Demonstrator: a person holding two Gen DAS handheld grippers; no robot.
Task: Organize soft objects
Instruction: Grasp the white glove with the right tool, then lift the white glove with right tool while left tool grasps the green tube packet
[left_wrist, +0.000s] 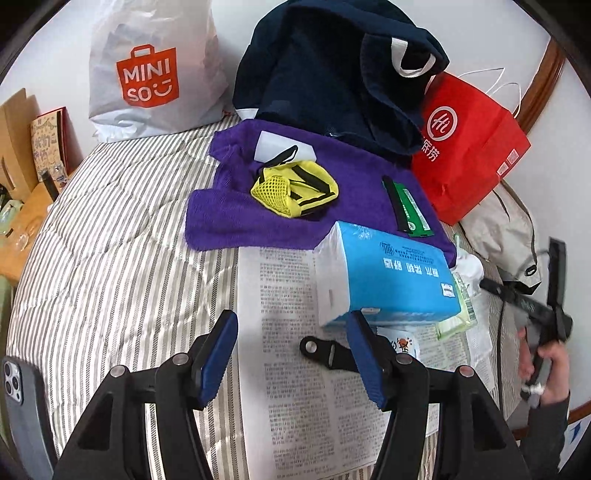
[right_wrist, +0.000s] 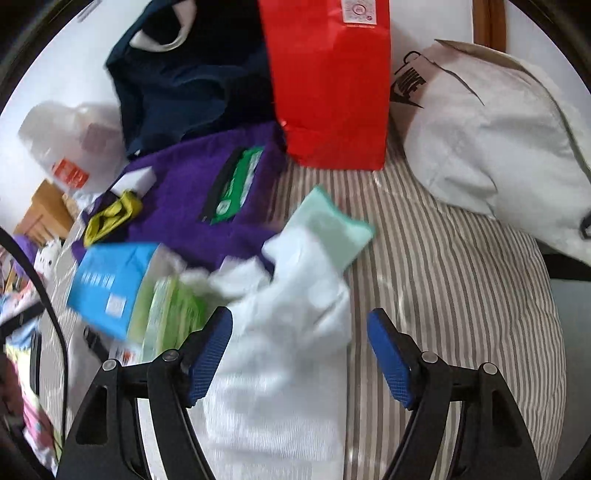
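Both hand-held grippers are hanging over the bed (left_wrist: 110, 221), pointing steeply down.

Left hand-held gripper (left_wrist: 291, 354): jaws standing apart, nothing between the pads. It's hovering over a printed sheet (left_wrist: 288, 295), with the blue tissue pack (left_wrist: 388, 273) just beside its right finger.

Right hand-held gripper (right_wrist: 299, 350): jaws wide apart, straddling the white sock (right_wrist: 288, 332). The left pad is sitting against the fabric or very close to it; the right pad is well clear, so I'm not reading this as a grip. View is blurry.

Where the soft stuff is sitting:
- white sock is lying on the bed, with its mint cuff (right_wrist: 332, 229) pointing toward the red bag (right_wrist: 332, 92)
- purple towel (left_wrist: 258, 206) is lying spread out and carrying a yellow mesh pouch (left_wrist: 295, 190) and a green pack (left_wrist: 408, 206)
- navy garment (left_wrist: 325, 81) is slumping in a heap behind the towel
- grey drawstring bag (right_wrist: 498, 140) is lying to the right

Progress, as I'm judging it: early. Nothing is looking folded, stacked or bagged. Still left: sock, towel, navy garment, plus clearing the pouch and pack off the towel. Can't tell where things are meant to go.
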